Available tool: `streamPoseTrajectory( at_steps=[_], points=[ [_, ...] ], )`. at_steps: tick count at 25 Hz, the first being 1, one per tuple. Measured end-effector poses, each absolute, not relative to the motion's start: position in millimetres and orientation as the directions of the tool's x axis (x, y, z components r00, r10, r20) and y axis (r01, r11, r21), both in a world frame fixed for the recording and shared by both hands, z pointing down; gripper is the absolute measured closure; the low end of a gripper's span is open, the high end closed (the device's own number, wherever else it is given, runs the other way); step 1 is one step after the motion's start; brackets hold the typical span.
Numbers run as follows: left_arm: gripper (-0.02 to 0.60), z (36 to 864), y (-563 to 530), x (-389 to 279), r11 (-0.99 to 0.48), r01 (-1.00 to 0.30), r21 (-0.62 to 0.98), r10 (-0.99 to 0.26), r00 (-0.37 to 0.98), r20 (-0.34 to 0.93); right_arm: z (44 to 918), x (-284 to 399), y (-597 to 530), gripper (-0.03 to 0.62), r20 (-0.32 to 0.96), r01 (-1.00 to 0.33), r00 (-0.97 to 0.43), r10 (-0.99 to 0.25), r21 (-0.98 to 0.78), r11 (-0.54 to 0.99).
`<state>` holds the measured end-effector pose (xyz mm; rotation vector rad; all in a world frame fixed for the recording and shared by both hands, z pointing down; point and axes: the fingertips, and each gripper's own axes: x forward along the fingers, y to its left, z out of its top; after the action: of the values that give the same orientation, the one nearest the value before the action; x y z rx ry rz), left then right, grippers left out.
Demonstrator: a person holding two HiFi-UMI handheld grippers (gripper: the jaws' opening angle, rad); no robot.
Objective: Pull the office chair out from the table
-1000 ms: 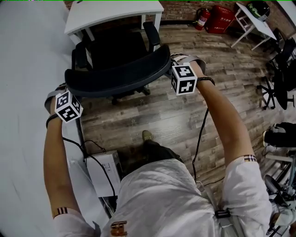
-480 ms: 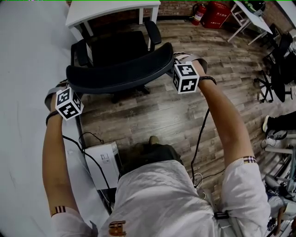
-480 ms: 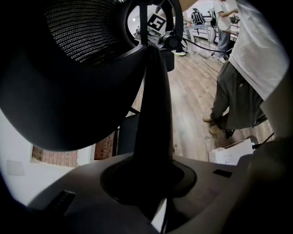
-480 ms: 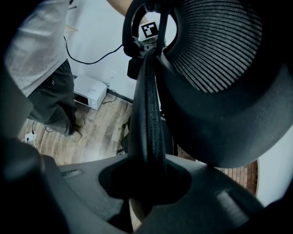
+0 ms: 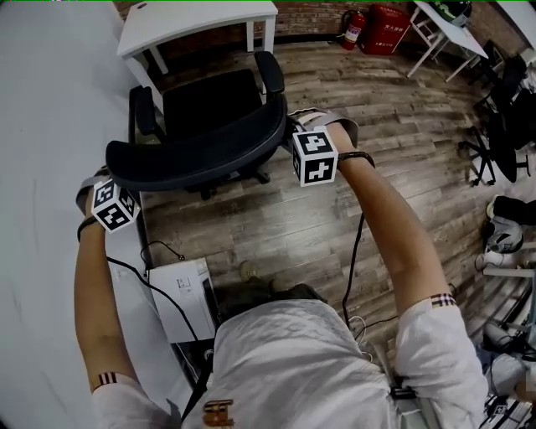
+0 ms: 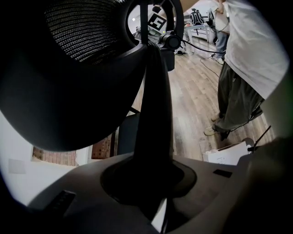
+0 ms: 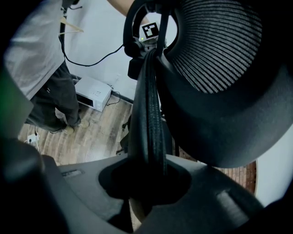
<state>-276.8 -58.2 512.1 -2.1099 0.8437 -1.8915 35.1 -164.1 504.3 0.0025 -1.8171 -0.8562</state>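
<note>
Because you grip the office chair [image 5: 209, 105] at both ends of its curved backrest [image 5: 197, 149], a pull should travel evenly and the castors should roll straight rather than swing the seat round. Your left gripper [image 5: 109, 180] sits at the backrest's left end, at the left of the head view, and your right gripper [image 5: 297, 134] at its right end, near the centre. Each gripper view shows the jaws clamped on the dark rim of the backrest frame [image 6: 153, 114] [image 7: 149, 114], which runs up between them with the mesh [image 7: 219, 45] bulging to 1 side. Both tools slant downward, which likely suits a tug toward your body. The chair stands in the upper centre-left of the head view, its seat just below the white table [image 5: 193, 21] and seemingly apart from it.

Most of the chair's base and its wheels lie hidden under the backrest. The table's far side is cut off at the top edge. The pads themselves are lost in shadow against the frame, so how deep the rim sits between them is hard to judge.
</note>
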Motion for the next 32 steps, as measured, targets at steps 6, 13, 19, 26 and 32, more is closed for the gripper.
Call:
streamPoseTrajectory(
  at_steps=[6, 13, 19, 26, 32],
  points=[
    [0.495, 504.3, -39.9, -263.9, -0.815, -0.280, -0.507, -0.534, 0.022, 0.845, 500.2, 44.4, -143.5, 0.530, 0.812, 0.385, -0.435, -0.389, 0.558, 0.735],
    [0.495, 508.1, -14.8, -254.4, -0.815, -0.285, -0.505, -0.534, 0.029, 0.845, 504.9, 52.8, -120.4, 0.529, 0.815, 0.388, -0.429, -0.388, 0.555, 0.736],
    [0.494, 512.8, 6.1, -249.5, -0.805, -0.309, -0.505, -0.541, 0.035, 0.840, 503.6, 61.6, -101.3, 0.526, 0.816, 0.388, -0.424, -0.392, 0.555, 0.736],
    [0.487, 511.6, 23.0, -242.0, -0.806, -0.294, -0.513, -0.553, 0.066, 0.831, 500.6, 63.8, -79.5, 0.513, 0.819, 0.369, -0.422, -0.389, 0.547, 0.751],
    [0.417, 499.4, 26.5, -241.5, -0.761, -0.339, -0.552, -0.606, 0.072, 0.792, 488.8, 73.4, -84.3, 0.407, 0.785, 0.321, -0.400, -0.473, 0.603, 0.731]
  ],
)
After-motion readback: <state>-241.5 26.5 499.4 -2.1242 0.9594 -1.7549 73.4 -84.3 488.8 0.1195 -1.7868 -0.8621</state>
